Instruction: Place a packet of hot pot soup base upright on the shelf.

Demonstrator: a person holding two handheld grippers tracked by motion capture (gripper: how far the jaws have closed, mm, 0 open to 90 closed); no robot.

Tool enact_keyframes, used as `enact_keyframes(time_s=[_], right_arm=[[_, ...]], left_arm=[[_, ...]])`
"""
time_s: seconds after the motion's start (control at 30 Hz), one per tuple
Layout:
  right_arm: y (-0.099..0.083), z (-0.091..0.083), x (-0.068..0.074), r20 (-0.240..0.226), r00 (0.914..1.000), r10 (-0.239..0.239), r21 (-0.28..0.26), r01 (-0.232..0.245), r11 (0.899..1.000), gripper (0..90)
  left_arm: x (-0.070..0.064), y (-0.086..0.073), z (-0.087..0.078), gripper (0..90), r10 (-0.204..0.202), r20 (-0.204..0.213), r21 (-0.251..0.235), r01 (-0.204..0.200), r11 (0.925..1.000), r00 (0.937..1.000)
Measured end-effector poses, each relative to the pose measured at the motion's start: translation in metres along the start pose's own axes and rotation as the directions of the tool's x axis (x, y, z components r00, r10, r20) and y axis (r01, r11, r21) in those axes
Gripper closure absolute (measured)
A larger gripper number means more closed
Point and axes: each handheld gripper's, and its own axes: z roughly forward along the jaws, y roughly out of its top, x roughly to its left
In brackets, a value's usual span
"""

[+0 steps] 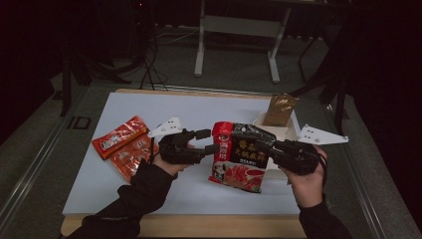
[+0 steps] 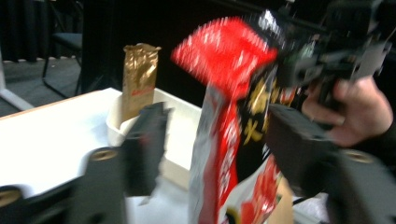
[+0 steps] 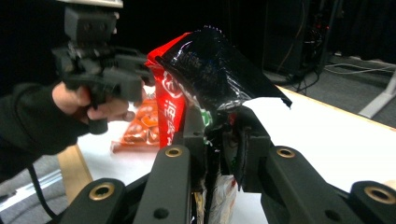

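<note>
- Right gripper (image 3: 219,140) has its jaws clamped on the dark edge of the big red-and-black packet (image 1: 239,157), lifting it near the table's (image 1: 199,107) right side, next to the white tub (image 1: 278,133).
- The packet stands on end, long axis running up and down, red top corner highest.
- Left gripper (image 1: 211,141): jaws spread apart, one on each side of the packet's edge, not clamped.
- Two orange packets (image 1: 124,144) lie flat at left; a gold pouch (image 1: 281,109) stands in the tub.

Glossy plastic seasoning bag (image 1: 239,154), matt white tabletop (image 1: 199,107), shiny gold pouch (image 1: 280,109)
</note>
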Motion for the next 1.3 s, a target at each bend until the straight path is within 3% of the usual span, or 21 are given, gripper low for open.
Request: enact_keyframes(time_s=[0.13,0.23,0.33,0.5,0.67,0.83,1.03,1.13,1.2,1.3], right_arm=[[0.007,-0.005,-0.001,0.003,1.0,-0.006,-0.009,0.006,1.0,77.4],[0.009,-0.005,-0.001,0.003,1.0,-0.005,-0.014,0.005,1.0,77.4],[0.015,-0.009,-0.003,0.017,0.9998,-0.014,-0.023,0.014,1.0,77.4],[0.023,-0.016,-0.008,0.034,0.9994,-0.012,-0.04,0.013,0.999,77.4],[0.031,-0.024,-0.018,0.059,0.9983,-0.002,-0.062,0.006,0.998,77.3],[0.039,-0.032,-0.028,0.096,0.9954,0.003,-0.075,0.005,0.997,77.3],[0.049,-0.038,-0.044,0.139,0.9902,0.009,-0.091,0.003,0.996,77.3],[0.052,-0.041,-0.052,0.154,0.9879,0.017,-0.096,-0.002,0.995,77.2],[0.054,-0.042,-0.058,0.16,0.9869,0.022,-0.099,-0.006,0.995,77.3],[0.055,-0.043,-0.066,0.175,0.9843,0.024,-0.096,-0.007,0.995,77.3]], left_arm=[[-0.002,-0.004,-0.002,17.1,-0.004,0.006,0.023,0.004,0.9997,1.0],[-0.003,-0.005,-0.003,16.3,0.0,-0.003,0.027,0.0,0.9996,1.0],[-0.004,-0.005,-0.006,8.8,-0.007,-0.01,0.04,0.008,0.9992,0.9999],[-0.01,-0.01,-0.012,1.8,0.029,-0.019,0.079,-0.028,0.9965,0.9994],[-0.016,-0.018,-0.02,1.7,0.051,-0.045,0.101,-0.047,0.9938,0.9977],[-0.023,-0.027,-0.027,1.7,0.05,-0.024,0.138,-0.046,0.9894,0.9985],[-0.026,-0.04,-0.037,1.7,0.028,-0.028,0.132,-0.024,0.9909,0.9992],[-0.024,-0.047,-0.042,1.7,0.046,-0.047,0.128,-0.039,0.9909,0.9979],[-0.023,-0.052,-0.045,1.8,0.037,-0.045,0.126,-0.031,0.9915,0.9983],[-0.025,-0.06,-0.049,1.8,0.086,-0.058,0.119,-0.079,0.9897,0.9946]])
